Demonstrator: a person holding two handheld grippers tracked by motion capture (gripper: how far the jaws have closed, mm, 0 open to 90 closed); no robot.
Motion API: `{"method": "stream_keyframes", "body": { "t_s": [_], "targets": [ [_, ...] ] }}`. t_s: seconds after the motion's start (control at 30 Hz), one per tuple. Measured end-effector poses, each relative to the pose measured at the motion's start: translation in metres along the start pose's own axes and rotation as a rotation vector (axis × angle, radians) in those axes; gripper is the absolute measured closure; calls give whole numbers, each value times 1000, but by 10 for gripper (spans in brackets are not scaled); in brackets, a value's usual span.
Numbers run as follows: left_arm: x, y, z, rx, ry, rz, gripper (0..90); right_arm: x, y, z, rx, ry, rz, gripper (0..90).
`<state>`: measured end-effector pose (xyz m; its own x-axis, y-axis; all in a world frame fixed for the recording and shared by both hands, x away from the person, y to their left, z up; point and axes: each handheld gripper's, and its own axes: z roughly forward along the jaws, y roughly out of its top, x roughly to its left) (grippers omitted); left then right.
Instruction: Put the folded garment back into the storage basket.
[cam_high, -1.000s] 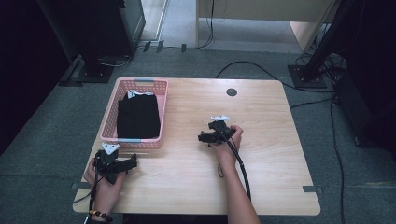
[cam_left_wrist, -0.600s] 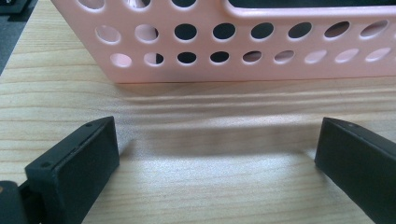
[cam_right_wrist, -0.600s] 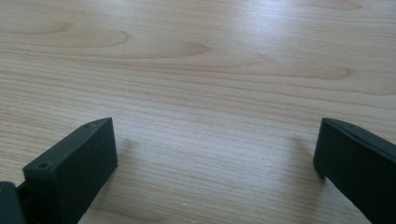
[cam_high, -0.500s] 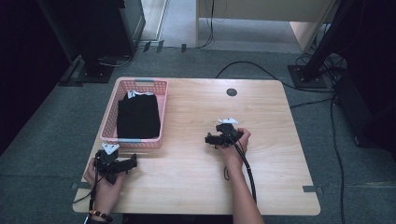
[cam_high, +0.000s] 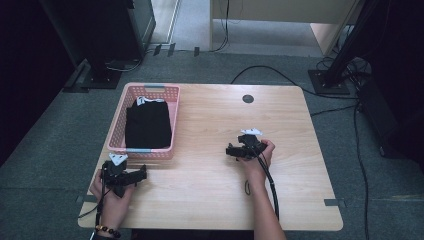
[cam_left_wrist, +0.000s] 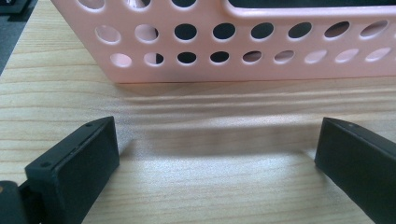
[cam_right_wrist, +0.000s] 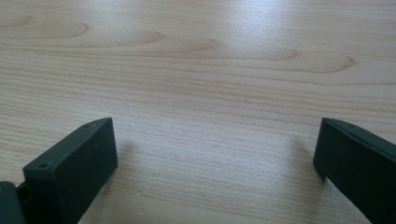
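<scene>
Facing the pink basket (cam_left_wrist: 243, 46) head-on, the left gripper (cam_high: 142, 174) is resting low on the surface (cam_high: 210, 195) with its jaws spread wide and nothing between them; the basket's near wall is lying just ahead of it, crosswise to its jaws. Folded black cloth (cam_high: 147, 125) is sitting inside the basket, whose long axis is running away from this gripper. The right gripper (cam_high: 229, 150), likewise released and empty, is pointing over bare wood, well apart from the basket, so the left one is sitting much nearer.
</scene>
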<state>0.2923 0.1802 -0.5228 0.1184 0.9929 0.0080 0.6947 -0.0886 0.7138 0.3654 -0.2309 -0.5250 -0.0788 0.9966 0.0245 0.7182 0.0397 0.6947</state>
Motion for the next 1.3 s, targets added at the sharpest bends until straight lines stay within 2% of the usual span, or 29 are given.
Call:
{"method": "stream_keyframes", "body": {
  "t_s": [1.3],
  "targets": [
    [0,0,0,0,0,0,0,-43,-18,-16,-21,-44,44,0]
  ]
}}
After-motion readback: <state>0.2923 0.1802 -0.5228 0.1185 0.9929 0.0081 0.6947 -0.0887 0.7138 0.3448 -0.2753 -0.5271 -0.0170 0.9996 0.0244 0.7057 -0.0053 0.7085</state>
